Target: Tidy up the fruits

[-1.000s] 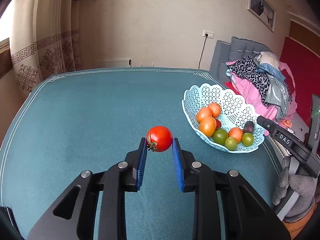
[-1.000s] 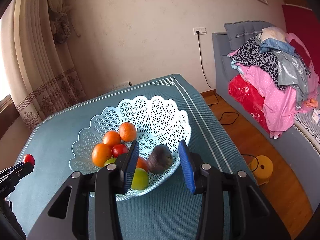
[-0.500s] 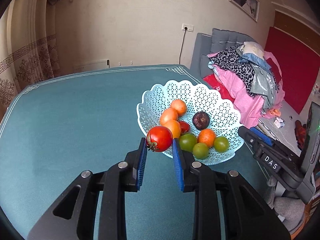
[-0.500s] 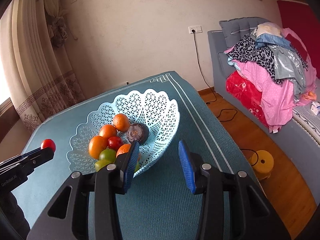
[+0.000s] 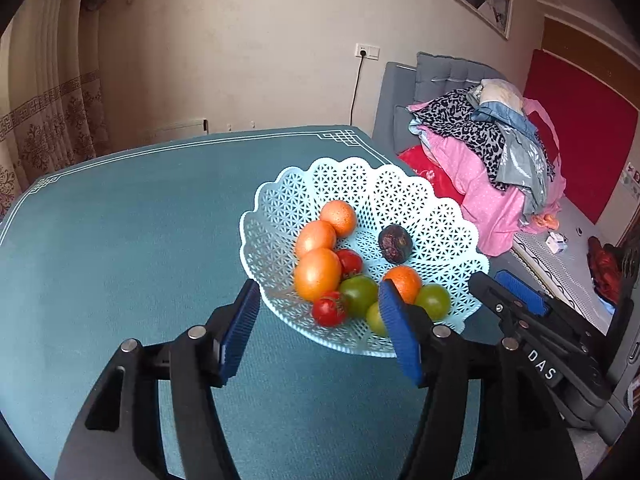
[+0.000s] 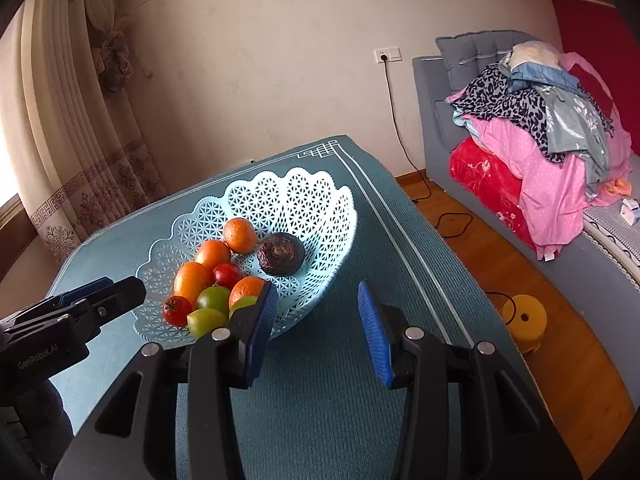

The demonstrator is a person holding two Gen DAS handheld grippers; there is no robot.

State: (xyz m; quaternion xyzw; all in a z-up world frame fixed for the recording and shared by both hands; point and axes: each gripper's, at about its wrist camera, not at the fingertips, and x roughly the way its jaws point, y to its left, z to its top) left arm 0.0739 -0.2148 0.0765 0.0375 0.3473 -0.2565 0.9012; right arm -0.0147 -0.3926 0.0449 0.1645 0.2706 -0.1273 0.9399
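Note:
A pale blue lattice basket (image 5: 400, 184) (image 6: 316, 204) stands on the teal table and holds oranges, green fruits, red tomatoes and a dark purple fruit (image 5: 395, 243) (image 6: 281, 253). A red tomato (image 5: 329, 310) (image 6: 177, 310) lies in the basket at its near edge. My left gripper (image 5: 320, 328) is open and empty, just above and in front of that tomato. My right gripper (image 6: 316, 330) is open and empty, over the table at the basket's right side. It also shows in the left wrist view (image 5: 516, 300), and the left gripper shows in the right wrist view (image 6: 100, 296).
The teal tablecloth (image 5: 120, 240) covers the table. A grey sofa with piled clothes (image 6: 540, 128) stands to the right. A yellow stool (image 6: 524, 320) and a cable lie on the wooden floor. Curtains (image 6: 80, 120) hang at the left.
My left gripper moved over the basket's near edge, opened and let go of the red tomato, which now lies in the basket. My right gripper drew back slightly from the basket.

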